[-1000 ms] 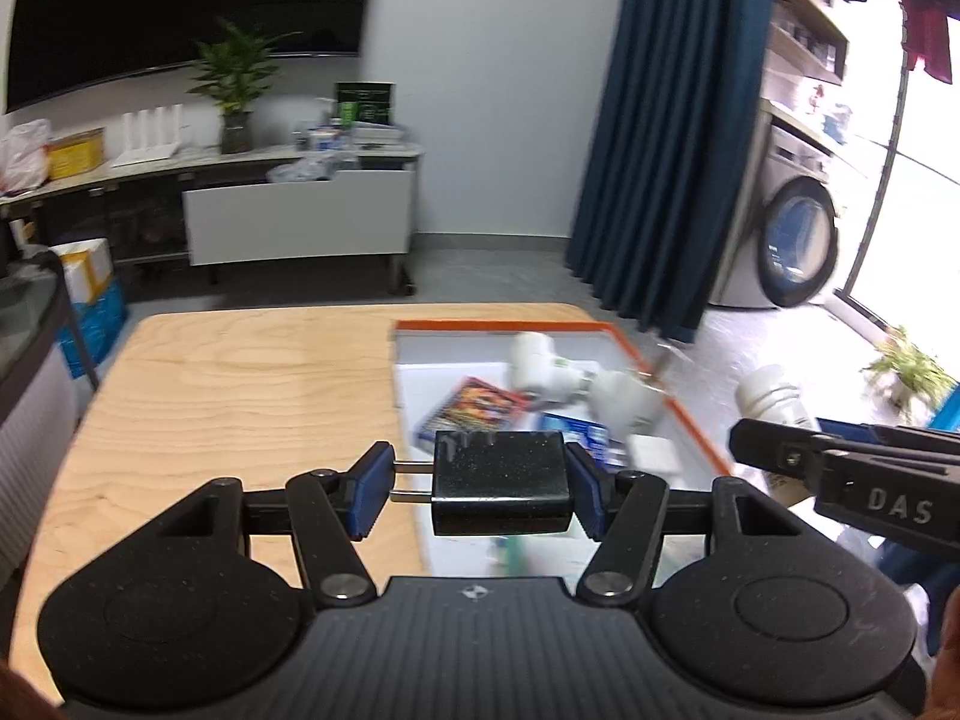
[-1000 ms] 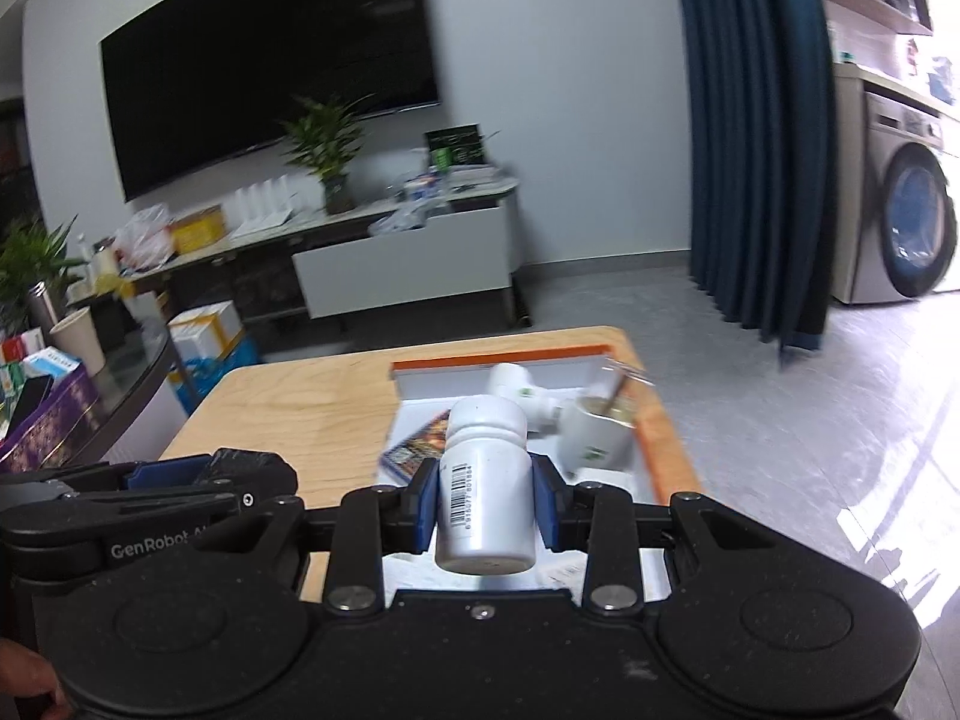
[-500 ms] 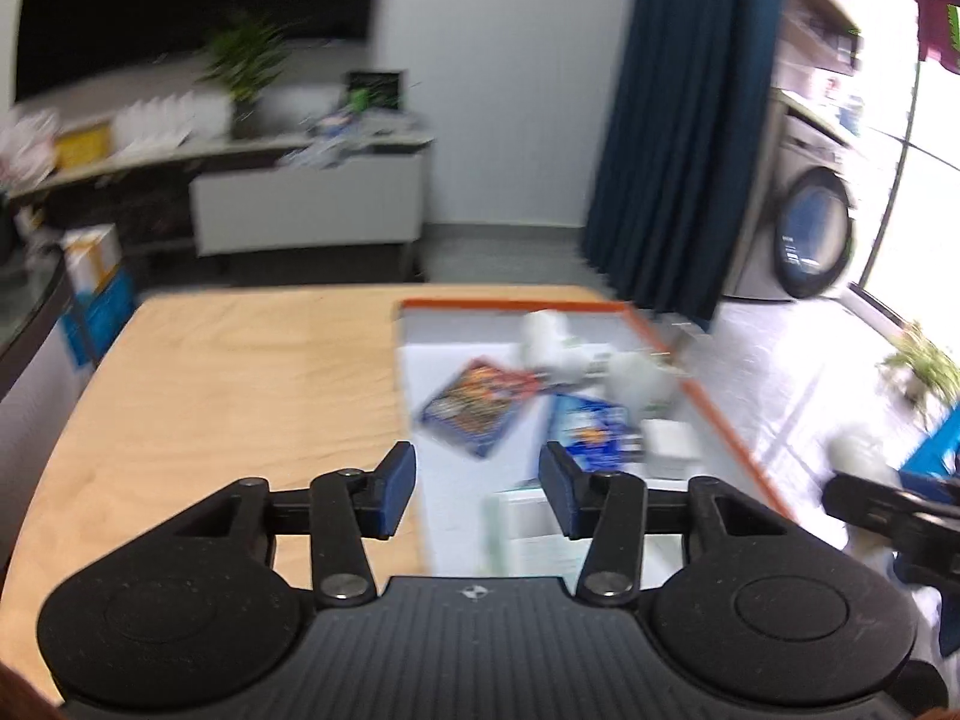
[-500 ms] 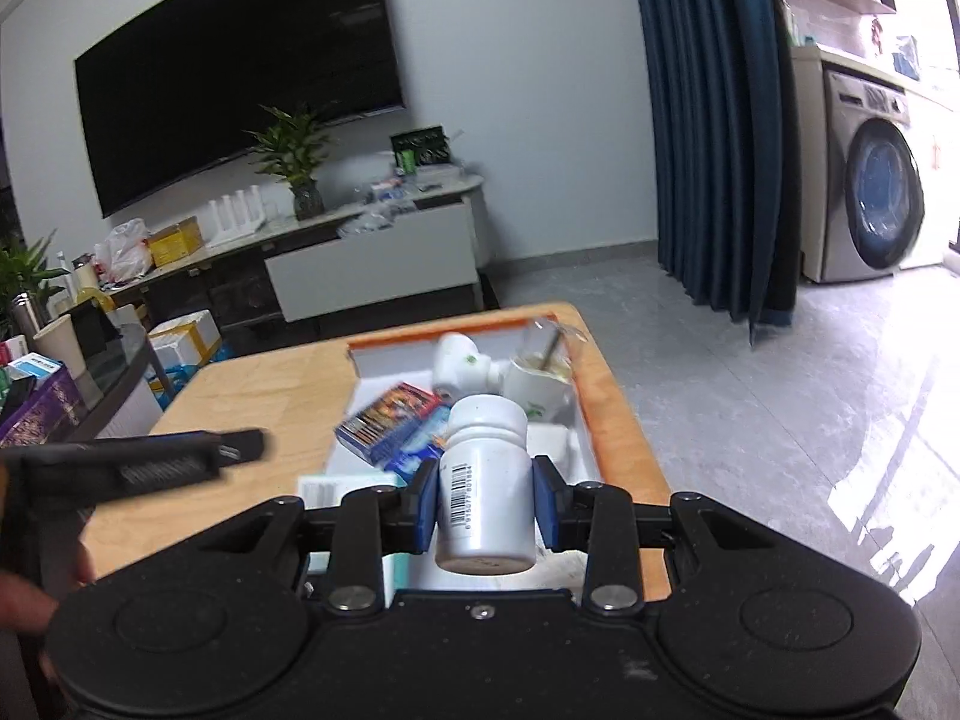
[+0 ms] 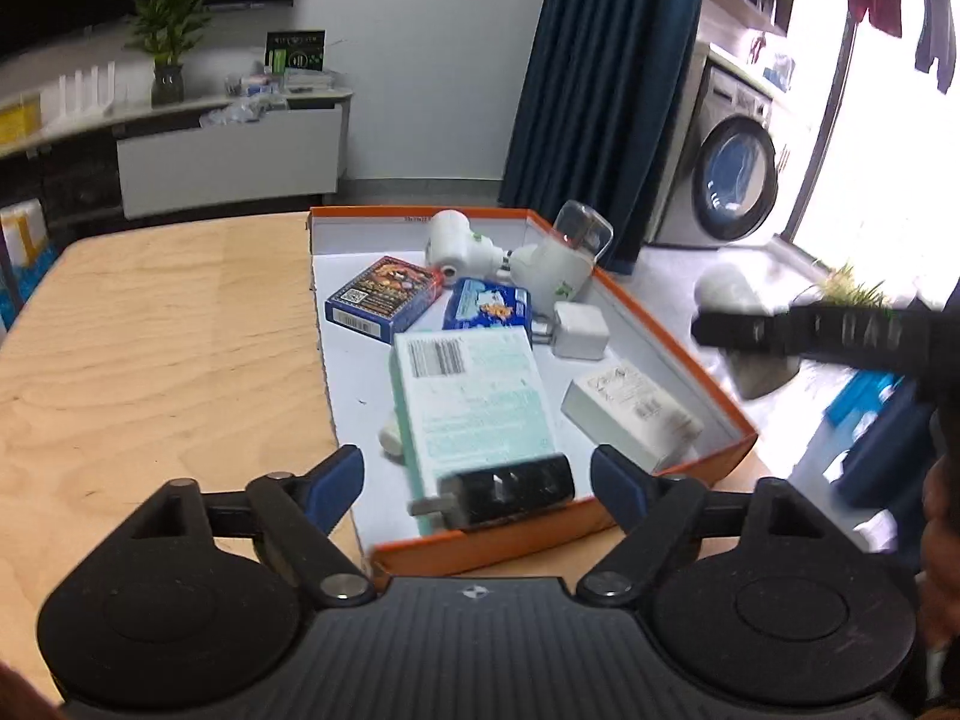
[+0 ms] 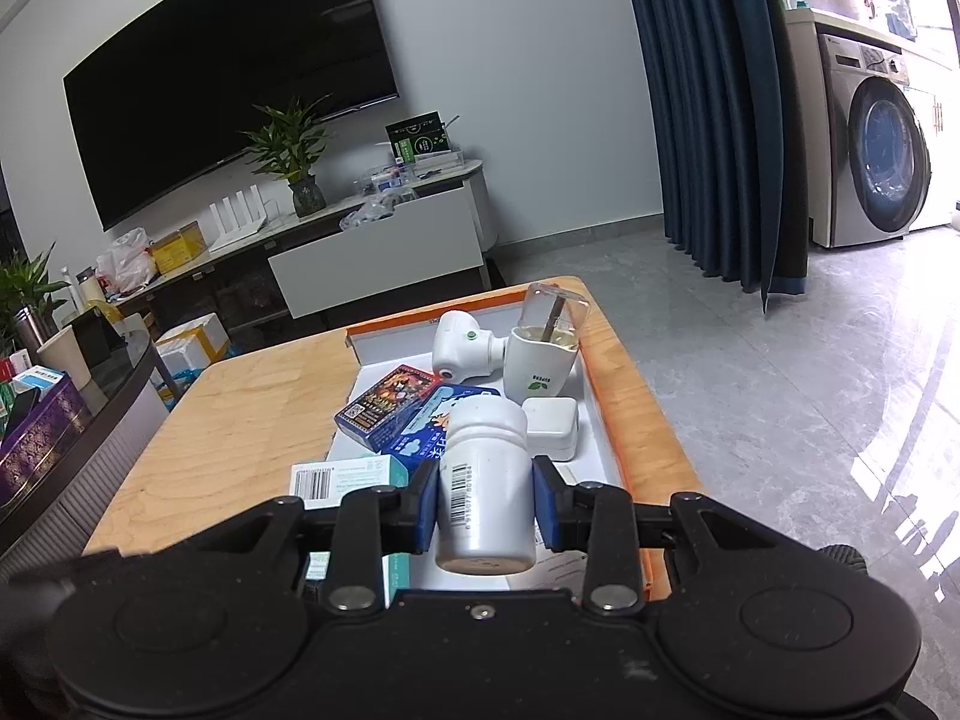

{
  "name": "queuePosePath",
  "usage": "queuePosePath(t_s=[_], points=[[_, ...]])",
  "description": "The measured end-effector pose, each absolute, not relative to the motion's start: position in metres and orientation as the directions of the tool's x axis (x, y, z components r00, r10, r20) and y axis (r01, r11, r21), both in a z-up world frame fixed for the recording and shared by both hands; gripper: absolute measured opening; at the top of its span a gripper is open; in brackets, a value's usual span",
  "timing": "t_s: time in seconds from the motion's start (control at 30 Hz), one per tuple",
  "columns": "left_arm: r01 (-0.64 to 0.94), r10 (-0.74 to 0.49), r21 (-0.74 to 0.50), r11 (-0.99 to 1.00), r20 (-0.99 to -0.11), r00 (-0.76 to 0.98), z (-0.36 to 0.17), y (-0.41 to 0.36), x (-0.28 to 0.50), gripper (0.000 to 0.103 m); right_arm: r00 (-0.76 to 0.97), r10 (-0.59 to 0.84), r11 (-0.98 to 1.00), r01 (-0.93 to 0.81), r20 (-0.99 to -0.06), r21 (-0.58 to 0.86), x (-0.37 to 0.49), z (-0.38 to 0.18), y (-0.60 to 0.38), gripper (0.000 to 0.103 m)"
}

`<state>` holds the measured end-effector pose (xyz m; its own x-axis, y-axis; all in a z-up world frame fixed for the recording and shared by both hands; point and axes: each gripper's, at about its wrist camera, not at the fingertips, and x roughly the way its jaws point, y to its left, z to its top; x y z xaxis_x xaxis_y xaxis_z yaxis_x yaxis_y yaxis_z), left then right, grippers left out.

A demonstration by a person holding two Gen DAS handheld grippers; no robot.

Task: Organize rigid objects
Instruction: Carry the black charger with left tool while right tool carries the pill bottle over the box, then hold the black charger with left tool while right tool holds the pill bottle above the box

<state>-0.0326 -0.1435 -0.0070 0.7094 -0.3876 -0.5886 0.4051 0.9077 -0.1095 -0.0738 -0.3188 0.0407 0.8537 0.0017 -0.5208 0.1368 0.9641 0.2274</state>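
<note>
The left gripper (image 5: 477, 474) has just been opening: its jaws stand wide apart, and the black plug adapter (image 5: 504, 491) lies free between them, touching neither pad. The adapter rests on the near end of the pale green carton (image 5: 471, 402) inside the orange-rimmed box (image 5: 672, 330) on the wooden table (image 5: 156, 348). The right gripper (image 6: 485, 507) is clamped on a white pill bottle (image 6: 486, 480), held over the box. Farther back in the box lie a blue card pack (image 5: 384, 294), a white charger (image 5: 579, 331) and two white bulb-shaped devices (image 5: 453, 243).
</note>
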Motion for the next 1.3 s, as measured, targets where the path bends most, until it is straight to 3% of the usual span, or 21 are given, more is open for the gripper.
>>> queuePosePath(t_s=[0.13,0.17,0.2,0.43,0.87,1.3], points=[[0.372,-0.333,-0.059,0.926,-0.59,0.735,-0.011,-0.16,-0.03,0.088,0.856,0.001,0.963,0.139,-0.517,0.233,-0.075,0.04,-0.321,0.04],[0.376,-0.332,-0.055,0.925,-0.597,0.73,-0.013,-0.16,-0.028,0.079,0.857,0.004,0.961,0.139,-0.516,0.238,-0.075,0.04,-0.322,0.04],[0.382,-0.332,-0.051,0.923,-0.611,0.718,-0.016,-0.161,-0.025,0.062,0.858,0.004,0.96,0.14,-0.514,0.241,-0.075,0.04,-0.322,0.04],[0.374,-0.362,-0.109,0.921,-0.593,0.719,-0.014,-0.144,-0.027,0.062,0.862,0.005,0.956,0.145,-0.507,0.255,-0.075,0.04,-0.327,0.04],[0.359,-0.369,-0.121,0.926,-0.497,0.785,0.05,-0.136,-0.006,0.062,0.873,0.011,0.966,0.117,-0.488,0.23,-0.064,0.063,-0.317,0.04],[0.372,-0.386,-0.134,0.919,-0.507,0.771,0.076,-0.15,0.027,0.062,0.872,0.008,0.971,0.11,-0.49,0.213,-0.033,0.087,-0.314,0.04]])
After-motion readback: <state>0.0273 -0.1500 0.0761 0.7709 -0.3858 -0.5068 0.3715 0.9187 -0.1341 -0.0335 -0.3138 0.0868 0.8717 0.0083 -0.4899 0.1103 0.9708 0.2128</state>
